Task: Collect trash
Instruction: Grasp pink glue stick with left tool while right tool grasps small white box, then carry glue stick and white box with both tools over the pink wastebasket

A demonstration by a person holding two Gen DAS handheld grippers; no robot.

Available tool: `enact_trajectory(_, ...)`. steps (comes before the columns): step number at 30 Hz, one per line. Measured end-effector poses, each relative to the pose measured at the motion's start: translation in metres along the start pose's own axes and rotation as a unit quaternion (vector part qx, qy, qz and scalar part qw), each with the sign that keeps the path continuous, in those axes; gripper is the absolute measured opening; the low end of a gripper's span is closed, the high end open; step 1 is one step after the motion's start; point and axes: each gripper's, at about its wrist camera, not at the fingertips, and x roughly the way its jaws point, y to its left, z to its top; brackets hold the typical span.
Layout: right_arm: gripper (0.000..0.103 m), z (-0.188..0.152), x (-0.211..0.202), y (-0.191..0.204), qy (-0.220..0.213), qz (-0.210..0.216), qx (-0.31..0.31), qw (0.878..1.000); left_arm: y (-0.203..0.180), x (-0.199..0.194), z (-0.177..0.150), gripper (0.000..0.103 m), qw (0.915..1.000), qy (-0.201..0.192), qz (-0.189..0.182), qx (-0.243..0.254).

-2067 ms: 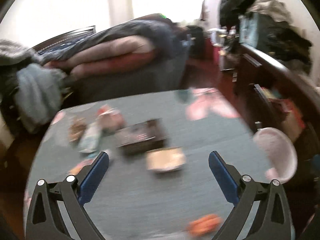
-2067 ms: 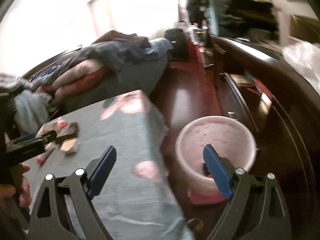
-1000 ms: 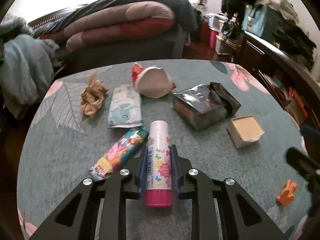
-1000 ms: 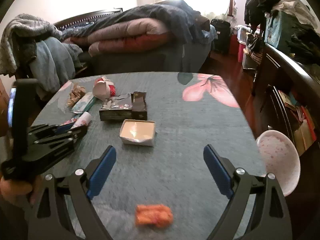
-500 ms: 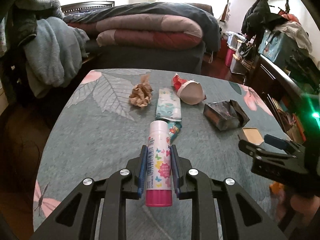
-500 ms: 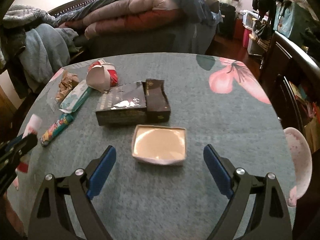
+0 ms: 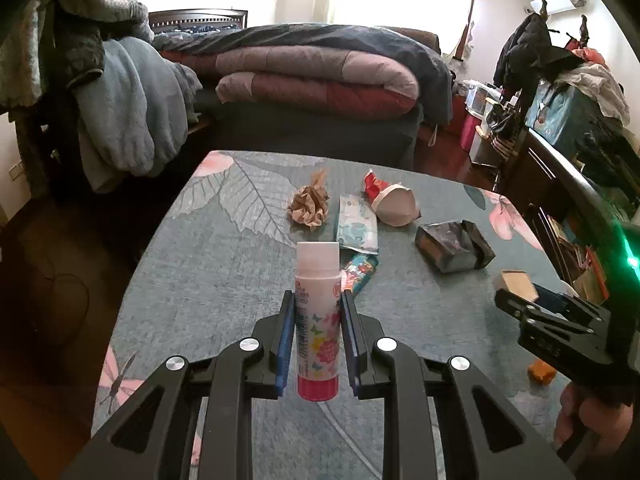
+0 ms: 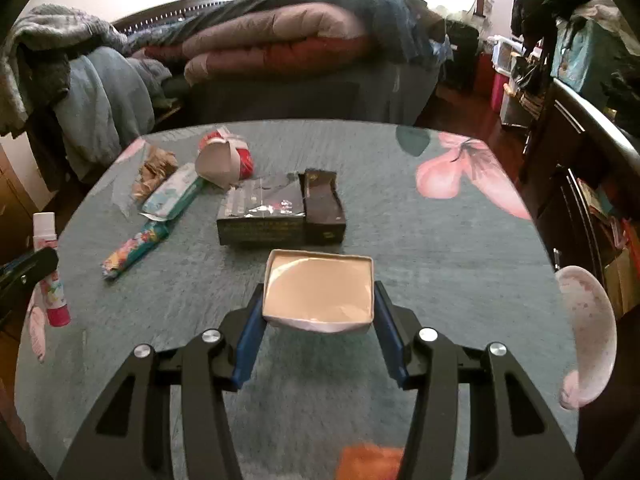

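Two hand-held grippers are working over a round table (image 8: 460, 248) covered in a teal floral cloth. The left gripper (image 7: 317, 312) is clamping a pink-and-white glue stick (image 7: 317, 316) between its blue pads, jaws narrow, the stick standing upright and lifted clear of the cloth; the same stick is showing at the left edge of the right wrist view (image 8: 50, 272). The right gripper (image 8: 318, 306) is sitting around a shallow cream paper tray (image 8: 318, 292) at the near middle of the table; its jaws have just been closing, and both pads are now lying against the tray's short sides. Whether they are pressing hard is not determinable.

Remaining trash is lying on the cloth beyond the tray: a dark foil-topped box (image 8: 280, 210) just behind it, a crushed red-and-white paper cup (image 8: 224, 160), a flat tissue pack (image 8: 172, 192), a colourful printed tube (image 8: 134, 248) touching the pack's near end, and a crumpled brown paper ball (image 8: 154, 170) at the far left. An orange scrap (image 8: 368, 460) is lying near the table's front edge, between the right gripper's arms. A pink speckled bin (image 8: 588, 336) is standing just off the table's right side. A person's hand (image 7: 592, 420) is gripping the right tool's handle in the left wrist view.
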Motion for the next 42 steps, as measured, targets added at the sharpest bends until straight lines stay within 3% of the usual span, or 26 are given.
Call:
enact_trajectory(11,0.052,-0.029,-0.056,-0.045,-0.028,-0.009,0.034,0.999,-0.048,-0.029,0.001,0.023,0.9993,-0.02,-0.022,0.024)
enact_trajectory(23,0.052,-0.061,-0.096,-0.097,-0.053,-0.043,0.074,0.995,-0.125,-0.05,0.006,0.022,0.9933,-0.037,-0.084,0.071)
enact_trajectory(42,0.052,-0.104,-0.132,-0.214,-0.078,-0.11,0.179,0.975,-0.27,-0.043,0.015,0.022,0.9671,-0.037,-0.187,0.168)
